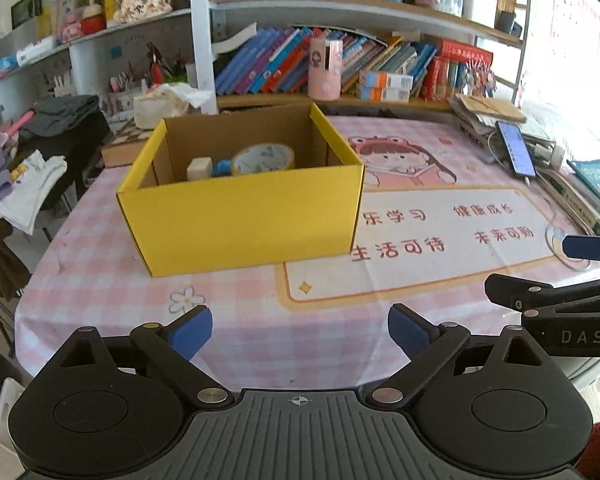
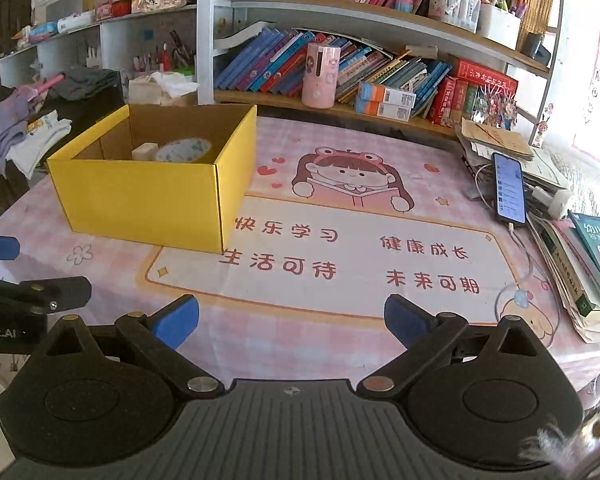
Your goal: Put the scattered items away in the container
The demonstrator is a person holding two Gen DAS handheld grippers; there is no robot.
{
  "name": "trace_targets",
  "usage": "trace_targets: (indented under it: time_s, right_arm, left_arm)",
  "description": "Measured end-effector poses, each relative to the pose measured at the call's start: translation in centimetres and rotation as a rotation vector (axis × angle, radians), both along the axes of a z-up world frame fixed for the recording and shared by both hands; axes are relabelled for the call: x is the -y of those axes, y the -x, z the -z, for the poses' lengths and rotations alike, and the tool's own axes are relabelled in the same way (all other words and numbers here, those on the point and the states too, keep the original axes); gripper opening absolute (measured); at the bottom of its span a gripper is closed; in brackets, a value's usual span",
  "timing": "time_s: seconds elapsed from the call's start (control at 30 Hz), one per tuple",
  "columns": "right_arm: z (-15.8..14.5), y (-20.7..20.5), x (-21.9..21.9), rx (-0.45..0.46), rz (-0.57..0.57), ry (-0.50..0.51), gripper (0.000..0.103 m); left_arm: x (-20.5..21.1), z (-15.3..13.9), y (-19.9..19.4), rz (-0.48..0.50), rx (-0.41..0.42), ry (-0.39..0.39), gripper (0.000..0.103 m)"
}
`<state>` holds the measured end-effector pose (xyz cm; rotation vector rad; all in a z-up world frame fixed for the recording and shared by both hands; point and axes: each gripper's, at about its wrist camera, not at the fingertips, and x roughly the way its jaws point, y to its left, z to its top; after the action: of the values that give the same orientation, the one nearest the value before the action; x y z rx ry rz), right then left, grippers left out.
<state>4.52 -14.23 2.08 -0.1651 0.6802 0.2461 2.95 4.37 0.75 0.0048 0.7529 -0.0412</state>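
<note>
1. One yellow box (image 1: 240,216) on the table (image 1: 100,280), toward its left half. Inside: one tape roll (image 1: 263,159), one pale block (image 1: 199,169), one small blue item (image 1: 221,168), all against the far wall.
2. Two tools. Left tool (image 1: 300,330) had jaws wide, nothing between. Right tool (image 2: 292,320) same: wide, empty.
3. Both tools hung over the near table edge. Bare cloth between them and the box; open table to the box's right. One phone (image 2: 510,188) and stacked books (image 2: 592,264) crowded the right edge.
4. Box's long axis ran left-right, opening up. Tape roll stood tilted on edge.
</note>
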Motion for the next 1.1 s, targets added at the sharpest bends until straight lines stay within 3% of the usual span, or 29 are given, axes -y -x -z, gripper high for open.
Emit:
trace_targets:
  time_s: [0.43,1.1]
  right_arm:
    - [0.8,0.7,0.5,-0.058,0.005,-0.027,0.103]
    - [0.8,0.9,0.7,-0.069,0.004,-0.022,0.103]
  left_arm:
    - [1.0,0.6,1.0,0.002,-0.008,-0.057,0.1]
    - [1.3,0.7,1.5,0.027,-0.032,0.01,0.1]
